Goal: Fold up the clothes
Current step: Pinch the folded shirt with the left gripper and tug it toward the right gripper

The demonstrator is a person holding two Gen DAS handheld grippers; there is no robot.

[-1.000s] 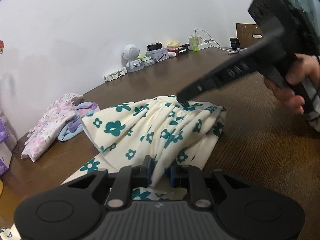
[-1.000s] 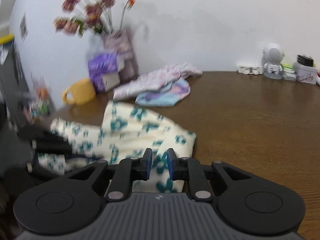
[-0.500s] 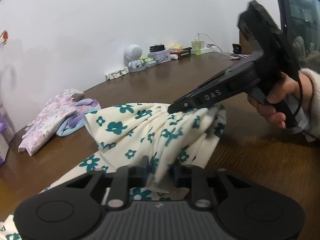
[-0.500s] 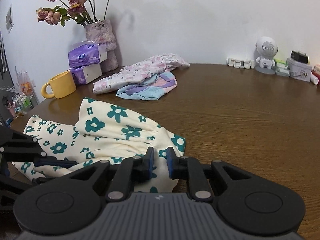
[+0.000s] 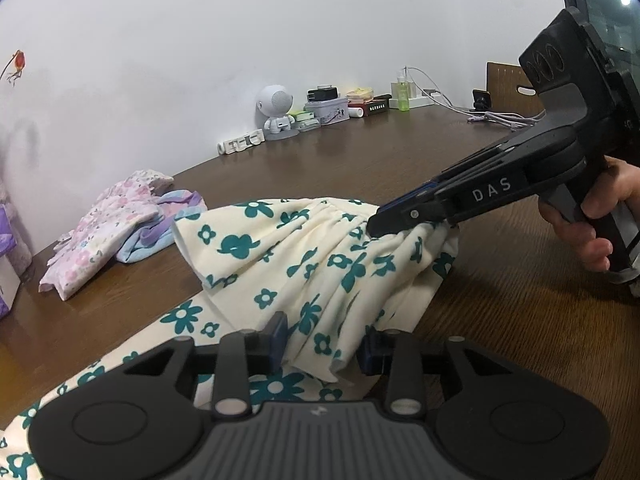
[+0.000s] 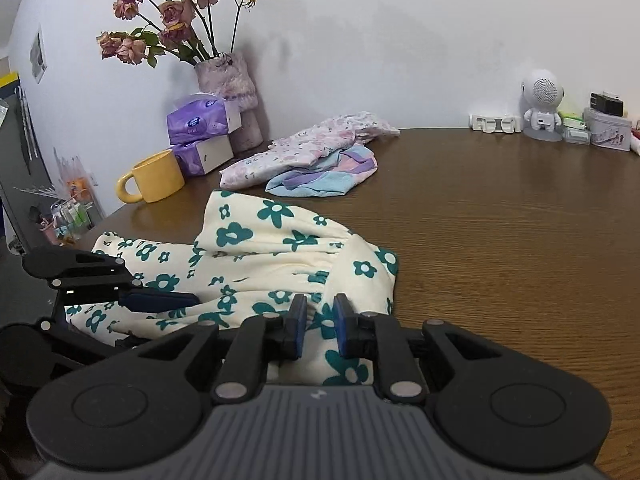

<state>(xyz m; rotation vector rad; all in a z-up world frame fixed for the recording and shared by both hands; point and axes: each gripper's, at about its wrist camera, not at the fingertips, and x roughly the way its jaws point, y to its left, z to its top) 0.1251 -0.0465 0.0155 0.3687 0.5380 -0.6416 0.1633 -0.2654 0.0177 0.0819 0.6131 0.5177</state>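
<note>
A cream garment (image 5: 280,248) with teal flowers lies folded over itself on the brown table (image 5: 520,320). My left gripper (image 5: 324,346) straddles a hanging fold at the garment's near edge. Its jaws are opening and the pads stand off the cloth. In the right wrist view the left gripper (image 6: 172,312) reaches in from the left over the garment (image 6: 272,248). My right gripper (image 6: 320,330) is shut on the gathered edge of the cloth. The left wrist view shows the right gripper (image 5: 376,228) pinching that edge, with a hand (image 5: 592,216) on its handle.
A pile of pink floral and blue clothes (image 6: 320,152) lies behind the garment. At the back left stand a yellow mug (image 6: 154,178), purple tissue boxes (image 6: 204,120) and a vase of dried roses (image 6: 228,80). A white robot-shaped speaker (image 6: 542,104) and small boxes line the wall.
The left gripper's jaws have spread apart and let go of the fold. The right gripper has come down a little with the gathered edge still in its grip.
</note>
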